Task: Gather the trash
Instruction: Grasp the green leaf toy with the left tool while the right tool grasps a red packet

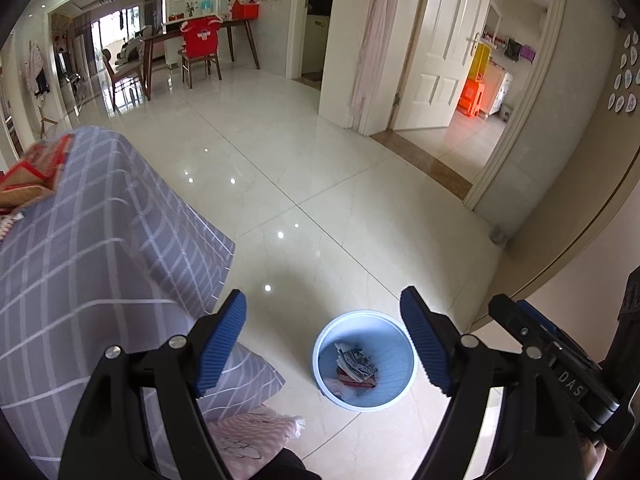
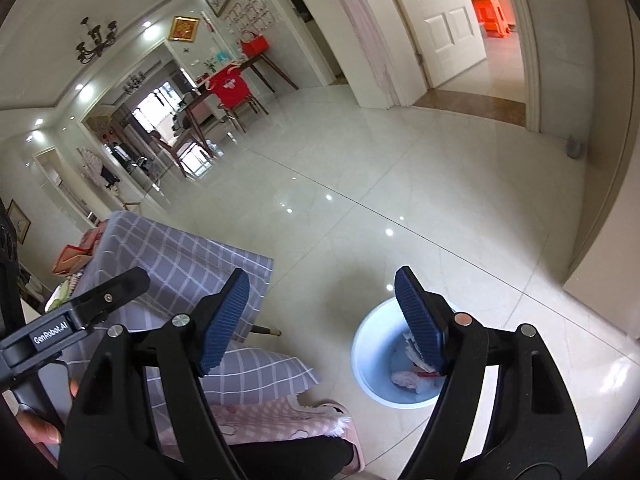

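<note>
A light blue waste bin [image 1: 394, 336] stands on the tiled floor and holds crumpled paper and red wrappers [image 1: 357, 366]. My left gripper [image 1: 324, 340] is open and empty, held above the bin. My right gripper [image 2: 320, 320] is open and empty too, with its right pad over the bin's rim; the bin [image 2: 376, 344] shows below it with trash [image 2: 408, 380] inside. The right gripper's body [image 1: 560, 364] shows at the right of the left wrist view, and the left gripper's body [image 2: 68, 324] shows at the left of the right wrist view.
A table with a grey checked cloth [image 1: 80, 248] stands left of the bin, with red packets [image 1: 32, 172] on it. A pink cloth [image 1: 248, 436] and the person's slipper [image 2: 348, 428] are near the bin. An open doorway [image 1: 460, 120] lies ahead.
</note>
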`<state>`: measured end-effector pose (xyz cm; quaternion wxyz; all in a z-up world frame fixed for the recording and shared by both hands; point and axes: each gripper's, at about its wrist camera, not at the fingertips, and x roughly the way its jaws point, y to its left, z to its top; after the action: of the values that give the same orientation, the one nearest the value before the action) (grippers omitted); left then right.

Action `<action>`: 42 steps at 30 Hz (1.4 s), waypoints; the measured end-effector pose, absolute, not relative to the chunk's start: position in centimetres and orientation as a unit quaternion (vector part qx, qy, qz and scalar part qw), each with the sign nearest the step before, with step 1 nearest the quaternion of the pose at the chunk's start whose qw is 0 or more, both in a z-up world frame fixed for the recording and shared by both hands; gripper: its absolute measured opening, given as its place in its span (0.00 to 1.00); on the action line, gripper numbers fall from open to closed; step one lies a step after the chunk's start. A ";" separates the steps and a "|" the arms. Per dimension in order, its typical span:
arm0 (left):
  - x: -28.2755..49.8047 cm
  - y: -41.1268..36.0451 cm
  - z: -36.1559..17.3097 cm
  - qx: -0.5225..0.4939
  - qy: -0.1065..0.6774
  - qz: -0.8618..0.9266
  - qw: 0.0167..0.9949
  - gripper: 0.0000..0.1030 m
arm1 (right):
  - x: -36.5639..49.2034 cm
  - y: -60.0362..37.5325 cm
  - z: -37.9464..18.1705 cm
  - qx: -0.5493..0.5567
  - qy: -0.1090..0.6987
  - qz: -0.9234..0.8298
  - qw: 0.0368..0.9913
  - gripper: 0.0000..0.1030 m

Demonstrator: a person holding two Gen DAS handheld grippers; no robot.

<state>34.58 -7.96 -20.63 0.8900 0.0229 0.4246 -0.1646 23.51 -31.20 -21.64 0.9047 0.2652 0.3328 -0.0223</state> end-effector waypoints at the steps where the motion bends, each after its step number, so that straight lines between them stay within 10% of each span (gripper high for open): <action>1: 34.3 -7.2 -20.1 0.023 0.419 -0.163 0.893 0.75 | 23.5 -30.7 -21.1 0.263 0.330 -0.017 0.906 0.73; 26: 31.1 25.7 -11.2 -0.049 0.353 0.055 0.933 0.77 | 31.7 1.1 -11.3 0.036 0.319 0.208 0.924 0.77; 42: 37.3 29.5 -15.4 -0.014 0.415 0.052 0.908 0.78 | 40.4 13.0 -13.1 -0.231 0.281 0.214 0.907 0.84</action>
<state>37.29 29.54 -15.44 0.9081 -0.0139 0.4153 0.0517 40.39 13.04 -13.08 0.9068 -0.2308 0.2809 0.2137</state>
